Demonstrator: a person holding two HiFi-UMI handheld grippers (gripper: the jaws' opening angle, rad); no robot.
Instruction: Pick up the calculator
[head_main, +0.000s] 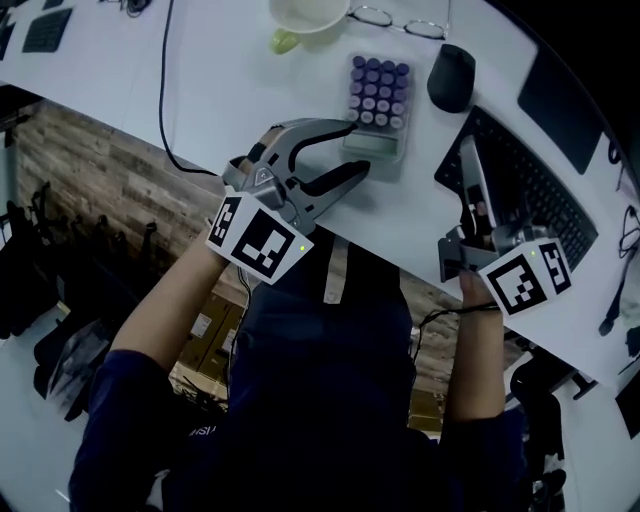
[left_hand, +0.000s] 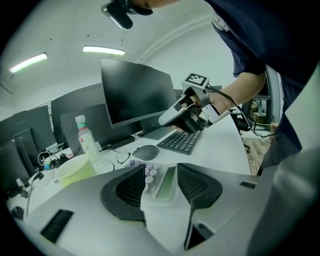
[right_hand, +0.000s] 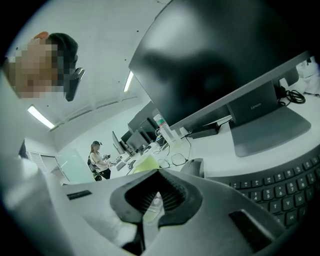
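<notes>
The calculator (head_main: 378, 105) is grey with purple round keys and lies on the white desk (head_main: 120, 90), its display end toward me. My left gripper (head_main: 357, 150) is open, with its two jaws on either side of that display end. In the left gripper view the calculator (left_hand: 161, 182) lies in the gap between the two dark ribbed pads (left_hand: 131, 192), and nothing is clamped. My right gripper (head_main: 468, 152) hovers over the black keyboard (head_main: 530, 195) to the right. Its jaws stand together with nothing between them (right_hand: 152, 205).
A pale yellow mug (head_main: 308, 15), a pair of glasses (head_main: 398, 20) and a black mouse (head_main: 451, 77) lie just beyond the calculator. A black cable (head_main: 165, 90) runs across the desk at left. A monitor (left_hand: 135, 92) and a bottle (left_hand: 86, 137) stand further back.
</notes>
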